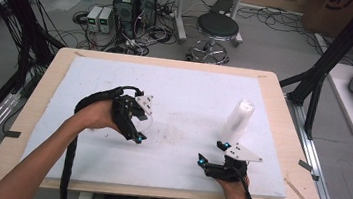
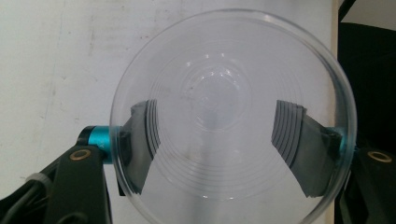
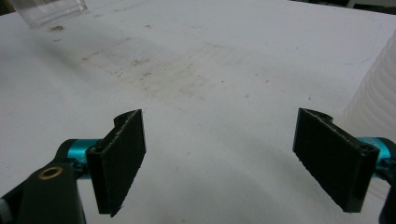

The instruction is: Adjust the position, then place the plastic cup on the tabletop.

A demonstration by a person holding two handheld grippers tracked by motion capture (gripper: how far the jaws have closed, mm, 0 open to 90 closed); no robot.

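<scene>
the left tool point(image 1: 137, 125) grips a clear cup point(image 2: 233, 116) across its rim, probably lifted off the stack point(image 1: 236, 120). the right tool point(image 1: 213, 153) rests wide open beside that stack on the worktop point(image 1: 186, 85), ready to steady it.

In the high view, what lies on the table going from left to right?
Left gripper holding a clear cup → open right gripper → stack of white cups, all over the white table surface.
</scene>
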